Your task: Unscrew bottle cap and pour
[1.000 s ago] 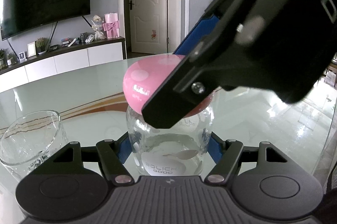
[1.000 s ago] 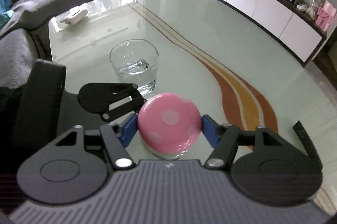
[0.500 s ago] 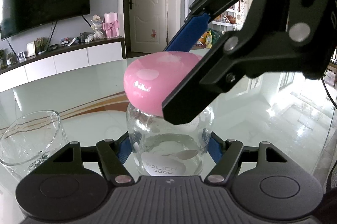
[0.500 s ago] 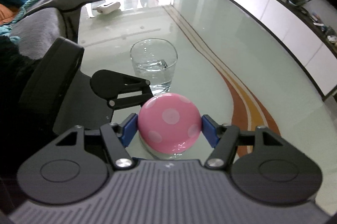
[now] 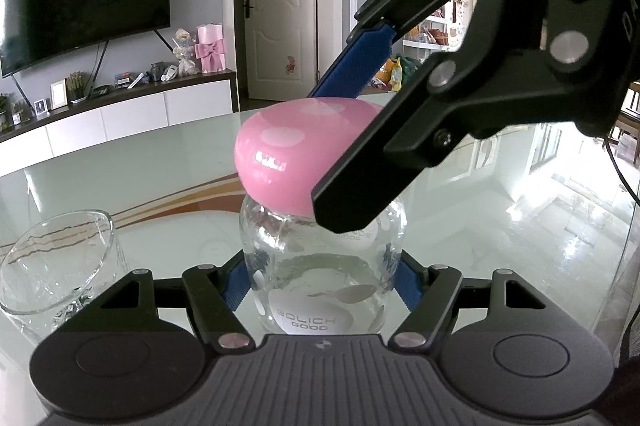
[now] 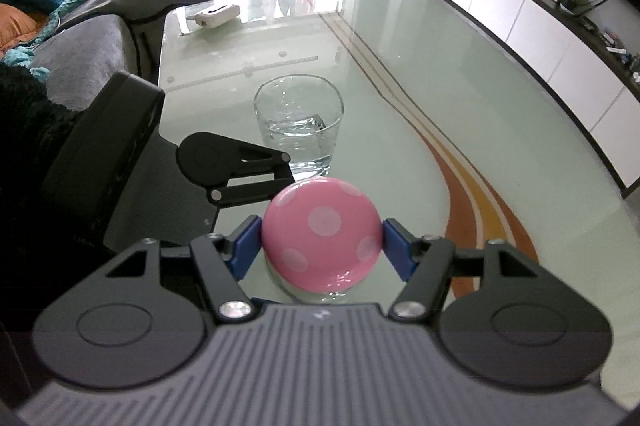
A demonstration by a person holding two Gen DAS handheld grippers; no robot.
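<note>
- Bottle (image 5: 320, 278) is a clear glass one, standing upright on the glass table (image 6: 400, 86), cap on.
- Left gripper (image 5: 320, 286) has its blue pads pressed on both sides of the bottle body, so it's clamped on it.
- Right gripper (image 6: 322, 246) comes in from above and is squeezed onto the pink polka-dot cap (image 6: 322, 232), one pad on each side.
- Drinking glass (image 6: 299, 130) sits just beyond the bottle in the right wrist view, a bit of water in it.
- White gadget (image 6: 214, 15) is way over at the far end of the table, near the grey sofa (image 6: 80, 42).
</note>
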